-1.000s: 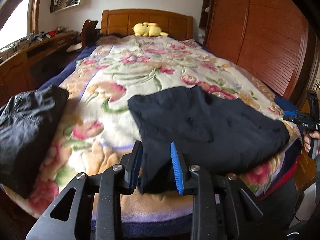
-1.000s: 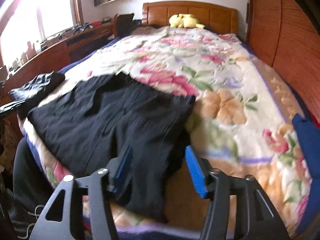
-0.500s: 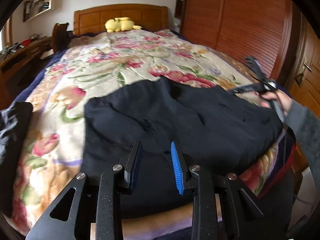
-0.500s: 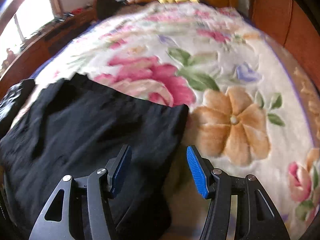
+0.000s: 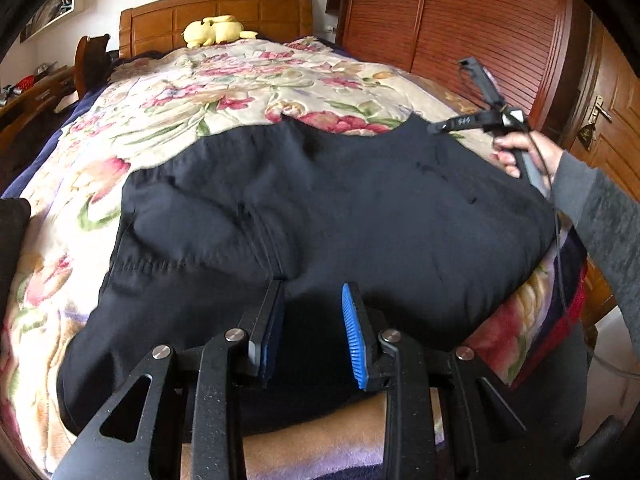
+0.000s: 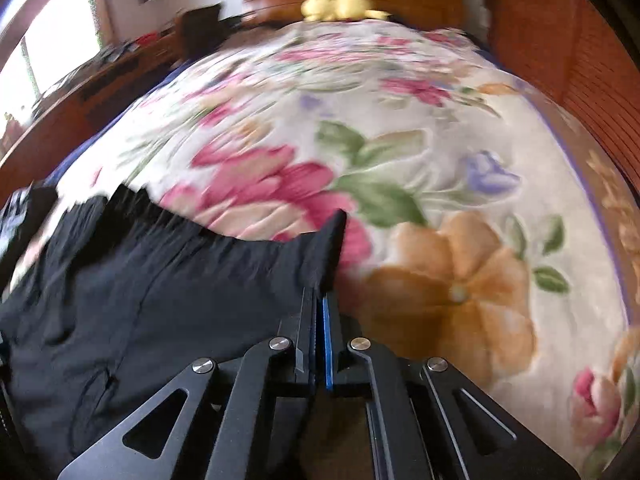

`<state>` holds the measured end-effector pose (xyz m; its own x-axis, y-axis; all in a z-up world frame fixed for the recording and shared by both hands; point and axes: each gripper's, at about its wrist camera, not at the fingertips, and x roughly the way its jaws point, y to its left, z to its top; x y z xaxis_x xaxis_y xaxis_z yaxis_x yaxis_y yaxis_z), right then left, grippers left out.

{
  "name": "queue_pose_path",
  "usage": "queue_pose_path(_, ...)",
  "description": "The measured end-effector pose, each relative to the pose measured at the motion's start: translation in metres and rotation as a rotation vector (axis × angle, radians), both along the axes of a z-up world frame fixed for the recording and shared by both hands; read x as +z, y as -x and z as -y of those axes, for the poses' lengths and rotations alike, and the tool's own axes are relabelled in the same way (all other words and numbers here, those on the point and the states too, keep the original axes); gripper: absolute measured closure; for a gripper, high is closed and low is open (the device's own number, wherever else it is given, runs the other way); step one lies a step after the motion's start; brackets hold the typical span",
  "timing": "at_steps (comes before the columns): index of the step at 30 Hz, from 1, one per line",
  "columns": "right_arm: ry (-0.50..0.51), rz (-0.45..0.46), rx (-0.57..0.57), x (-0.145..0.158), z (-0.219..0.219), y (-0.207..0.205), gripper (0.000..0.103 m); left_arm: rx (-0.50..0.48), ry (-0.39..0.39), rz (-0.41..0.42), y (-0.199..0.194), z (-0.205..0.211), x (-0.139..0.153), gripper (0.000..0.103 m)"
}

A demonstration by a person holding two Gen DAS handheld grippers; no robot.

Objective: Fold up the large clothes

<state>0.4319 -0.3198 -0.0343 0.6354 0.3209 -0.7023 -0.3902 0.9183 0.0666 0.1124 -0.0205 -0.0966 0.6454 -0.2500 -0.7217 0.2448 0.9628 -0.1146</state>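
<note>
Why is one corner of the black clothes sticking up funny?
The right gripper has pinched that corner of the black garment, so it peaks up off the floral blanket. The rest lies flat, slightly wrinkled. Nothing looks torn or spilled.

Trousers (image 5: 320, 208) lie across the foot of the bed, on the blanket (image 5: 224, 92). Plush toy (image 5: 216, 31) sits against the headboard (image 5: 216, 8). Wardrobe (image 5: 460, 20) stands right of the bed.
</note>
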Motion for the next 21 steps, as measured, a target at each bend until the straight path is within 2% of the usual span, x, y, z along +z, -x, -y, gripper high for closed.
queue_pose_path(4,0.05,0.016,-0.021,0.006,-0.002,0.007,0.101,0.0,0.0,-0.011,0.001,-0.001,-0.005,0.072)
queue_pose_path(7,0.09,0.018,-0.048,0.016,-0.005,0.019,0.091,0.001,-0.004,-0.01,0.003,0.0,-0.003,0.072)
queue_pose_path(8,0.121,0.044,-0.044,0.023,-0.007,0.028,0.084,0.002,-0.004,-0.009,0.004,0.0,-0.003,0.072)
queue_pose_path(9,0.135,0.066,-0.027,0.029,-0.012,0.04,0.073,0.004,-0.003,-0.007,0.005,-0.001,-0.003,0.072)
queue_pose_path(11,0.128,0.093,0.013,0.035,-0.017,0.065,0.054,0.007,-0.002,-0.006,0.006,-0.001,-0.005,0.072)
queue_pose_path(12,0.12,0.103,0.028,0.038,-0.019,0.08,0.049,0.008,-0.002,-0.005,0.005,-0.001,-0.006,0.072)
queue_pose_path(15,0.111,0.132,0.053,0.039,-0.019,0.123,0.042,0.014,-0.004,-0.001,0.005,-0.001,-0.007,0.072)
queue_pose_path(21,0.073,0.148,0.073,0.017,-0.015,0.2,0.04,0.025,-0.003,0.002,0.007,0.001,-0.009,0.072)
